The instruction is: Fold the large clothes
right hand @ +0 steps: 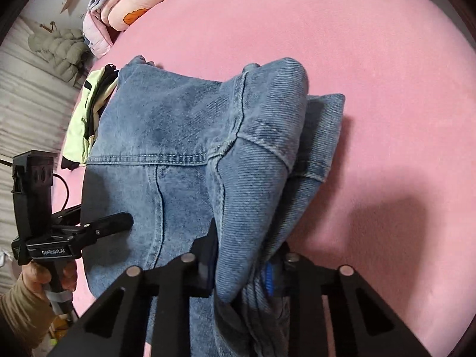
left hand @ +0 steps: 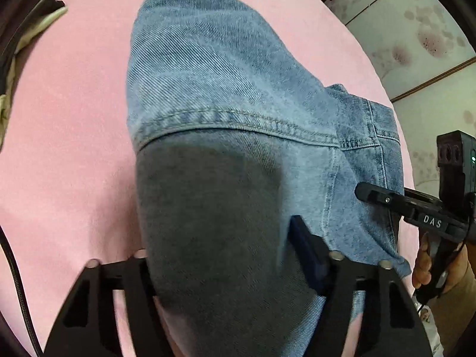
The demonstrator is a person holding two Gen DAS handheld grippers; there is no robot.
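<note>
A blue denim jacket [left hand: 226, 95] hangs lifted over a pink bed sheet [left hand: 68, 125]. My left gripper [left hand: 220, 270] is shut on a thick fold of the denim that fills the gap between its fingers. My right gripper [right hand: 244, 270] is shut on another bunched edge of the jacket [right hand: 184, 136], with a sleeve draped over its right side. The right gripper also shows in the left wrist view [left hand: 386, 199], clamped at the jacket's right edge. The left gripper shows in the right wrist view [right hand: 113, 223] at the jacket's left edge.
A light green and black garment [right hand: 86, 119] lies at the bed's left edge, partly under the jacket. A folded floral quilt [right hand: 125, 3] lies at the far side of the pink sheet [right hand: 372, 74]. A patterned wall [left hand: 416, 38] stands at the right.
</note>
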